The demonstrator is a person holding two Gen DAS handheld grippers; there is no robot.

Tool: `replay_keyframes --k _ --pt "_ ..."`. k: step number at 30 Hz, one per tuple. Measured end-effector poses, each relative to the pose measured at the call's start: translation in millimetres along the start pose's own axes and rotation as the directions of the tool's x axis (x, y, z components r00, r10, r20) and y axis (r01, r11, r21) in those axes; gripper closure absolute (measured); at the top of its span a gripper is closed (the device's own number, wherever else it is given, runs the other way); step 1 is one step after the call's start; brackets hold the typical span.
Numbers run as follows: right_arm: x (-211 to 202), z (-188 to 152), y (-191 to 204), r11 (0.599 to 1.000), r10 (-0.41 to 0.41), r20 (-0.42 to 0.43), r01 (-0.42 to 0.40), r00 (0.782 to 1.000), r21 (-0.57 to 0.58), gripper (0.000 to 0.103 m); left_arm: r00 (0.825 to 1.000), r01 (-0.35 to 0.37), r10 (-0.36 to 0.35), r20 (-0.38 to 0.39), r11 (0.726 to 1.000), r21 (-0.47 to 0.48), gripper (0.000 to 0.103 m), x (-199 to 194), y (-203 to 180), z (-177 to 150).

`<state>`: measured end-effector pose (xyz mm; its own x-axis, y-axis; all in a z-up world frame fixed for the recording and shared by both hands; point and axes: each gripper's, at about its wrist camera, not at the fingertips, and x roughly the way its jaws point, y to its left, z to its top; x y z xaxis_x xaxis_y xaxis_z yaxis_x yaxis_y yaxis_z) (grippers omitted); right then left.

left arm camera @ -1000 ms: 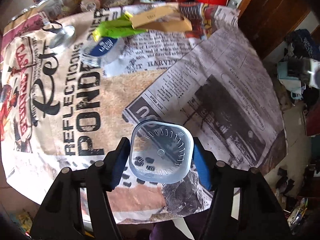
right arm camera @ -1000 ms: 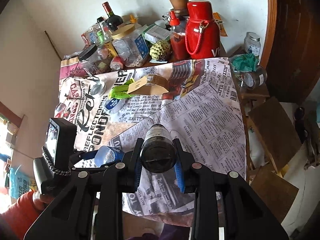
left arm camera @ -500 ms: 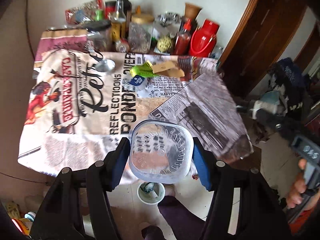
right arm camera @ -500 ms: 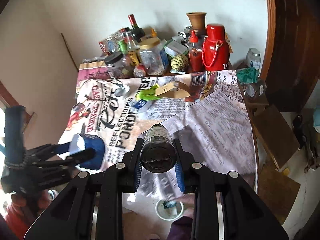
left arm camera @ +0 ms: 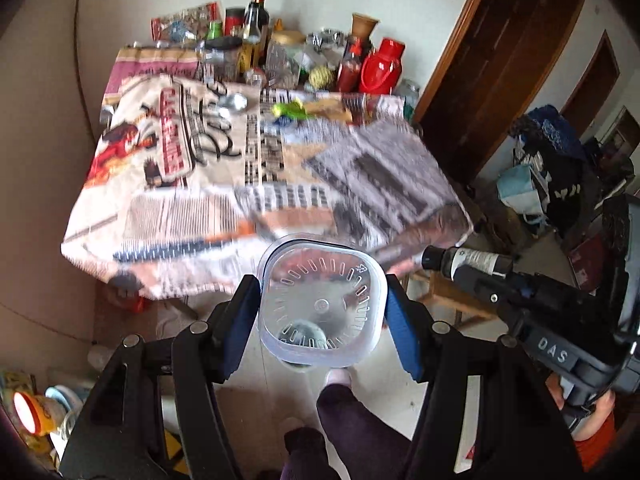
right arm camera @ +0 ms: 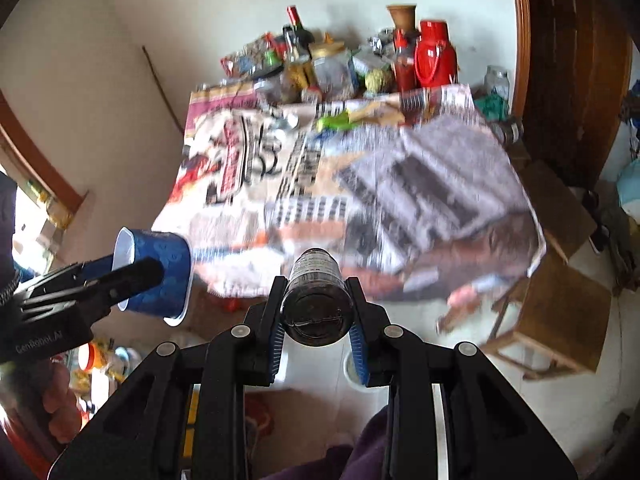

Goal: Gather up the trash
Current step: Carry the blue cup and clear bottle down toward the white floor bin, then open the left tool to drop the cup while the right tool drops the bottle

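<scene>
**A:** Table (left arm camera: 168, 216) with the newsprint cloth sat ahead of us, blurred in both views, with bottles, jars and a red flask (left arm camera: 382, 66) crowded along its far edge by the wall. What did we have in the left gripper (left arm camera: 322, 312)?

**B:** We had the plastic cup (left arm camera: 320, 308) pinched between the blue pads (left arm camera: 240, 320), one pad on each side wall. The clear base faced our camera and the open mouth pointed away. The fingers stood roughly half spread, clamped on it. In the right wrist view the cup (right arm camera: 154, 274) was blue-walled and hung in the air just off the near table edge.

**A:** And the right gripper (right arm camera: 316, 312)?

**B:** We held a dark bottle (right arm camera: 316, 300) there, base toward the lens and neck pointing toward the table. The fingers were narrow, pads tight on both flanks. From the left view the bottle (left arm camera: 468, 262) lay sideways, cap end toward the cup, apart from it.

**A:** Below us?

**B:** We saw pale floor (left arm camera: 272, 376) and a dark trouser leg (left arm camera: 352, 420).
</scene>
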<state>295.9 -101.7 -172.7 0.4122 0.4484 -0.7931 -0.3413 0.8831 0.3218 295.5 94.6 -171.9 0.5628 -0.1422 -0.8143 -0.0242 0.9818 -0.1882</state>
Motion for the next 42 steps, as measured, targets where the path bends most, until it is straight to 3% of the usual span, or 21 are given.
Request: replay_keyframes --k 7,12,22,30,38,42 --pt "5.7 -39.1 -1.0 1.0 -0.007 -0.086 0.006 0.996 -0.009 0.077 0.995 0.002 -0.005 -0.103 1.0 -0.031 0.042 27.6 -3.7 -41.3" --pt "31.9 -61.3 -21.9 1.0 0.009 -0.145 -0.009 0.989 0.002 0.077 0.983 -0.008 -0.005 -0.183 0.997 -0.073 0.042 82.1 -4.7 -70.2" --pt "152.9 -125.7 -88.8 1.0 0.02 -0.296 -0.016 0.955 0.015 0.077 0.952 -0.017 -0.026 -0.305 0.99 -0.138 0.042 238.8 7.7 -134.4" --pt "272.2 -185.5 -142.3 0.998 0.019 -0.375 0.006 0.927 0.065 0.077 0.937 -0.027 -0.029 -0.349 0.988 -0.155 0.042 361.4 38.3 -197.7" --pt "360.9 -225.8 -176.6 0.995 0.042 -0.402 -0.001 0.915 0.102 0.077 0.928 -0.005 -0.09 -0.36 0.967 -0.255 0.042 444.9 76.5 -242.4" --pt "379.9 -227.6 -177.4 0.995 0.059 -0.395 -0.02 0.917 0.1 0.077 0.933 -0.002 -0.102 -0.345 0.958 -0.288 0.042 471.2 86.7 -249.9"
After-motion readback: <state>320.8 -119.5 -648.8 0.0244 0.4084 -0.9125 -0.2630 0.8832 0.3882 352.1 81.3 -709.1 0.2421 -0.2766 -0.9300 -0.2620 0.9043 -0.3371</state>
